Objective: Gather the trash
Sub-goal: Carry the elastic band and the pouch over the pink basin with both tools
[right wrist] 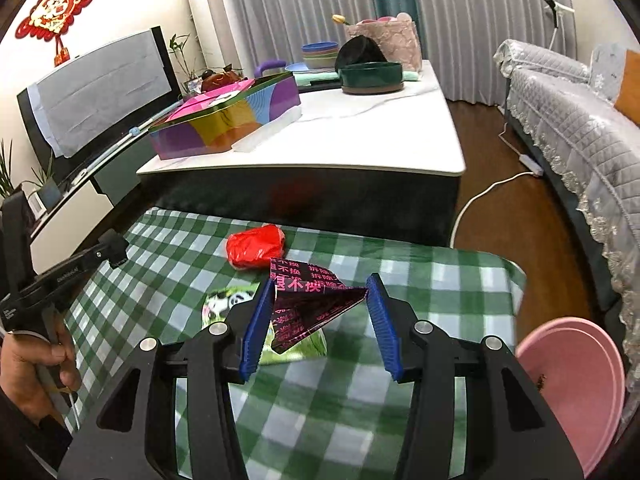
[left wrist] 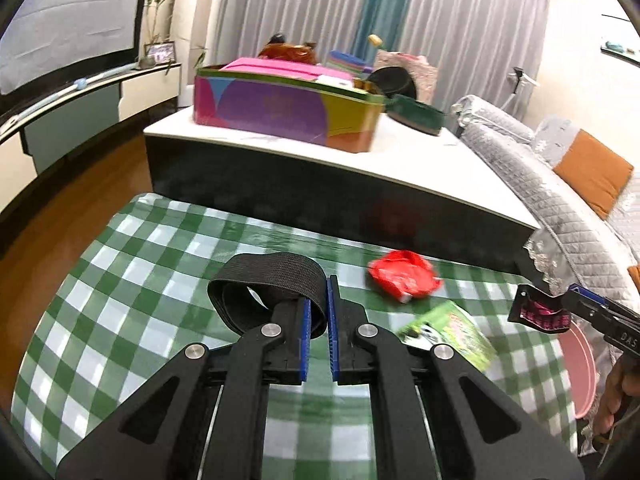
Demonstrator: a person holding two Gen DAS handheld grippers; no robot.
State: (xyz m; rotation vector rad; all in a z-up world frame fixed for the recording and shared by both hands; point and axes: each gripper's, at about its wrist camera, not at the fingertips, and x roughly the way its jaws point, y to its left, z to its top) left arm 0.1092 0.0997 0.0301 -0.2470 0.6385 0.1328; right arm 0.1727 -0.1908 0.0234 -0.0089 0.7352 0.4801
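My left gripper [left wrist: 319, 300] is shut on a black elastic band [left wrist: 267, 280], held above the green checked cloth [left wrist: 160, 248]. My right gripper [right wrist: 320, 296] has its jaws set wide, with a black wrapper with pink print [right wrist: 308, 300] spanning between the blue pads; it also shows at the right of the left wrist view [left wrist: 540, 314]. A crumpled red bag [left wrist: 404, 276] [right wrist: 256, 248] and a green panda packet [left wrist: 448, 334] [right wrist: 230, 304] lie on the cloth. A pink bin [right wrist: 576, 384] [left wrist: 576, 364] stands at the cloth's right edge.
Behind the cloth is a white-topped low table [right wrist: 360, 136] with a colourful tin box [right wrist: 224, 120], bowls and a dark green dish [right wrist: 372, 74]. A grey covered sofa [right wrist: 568, 120] runs along the right. A TV stand [left wrist: 60, 112] is at the left.
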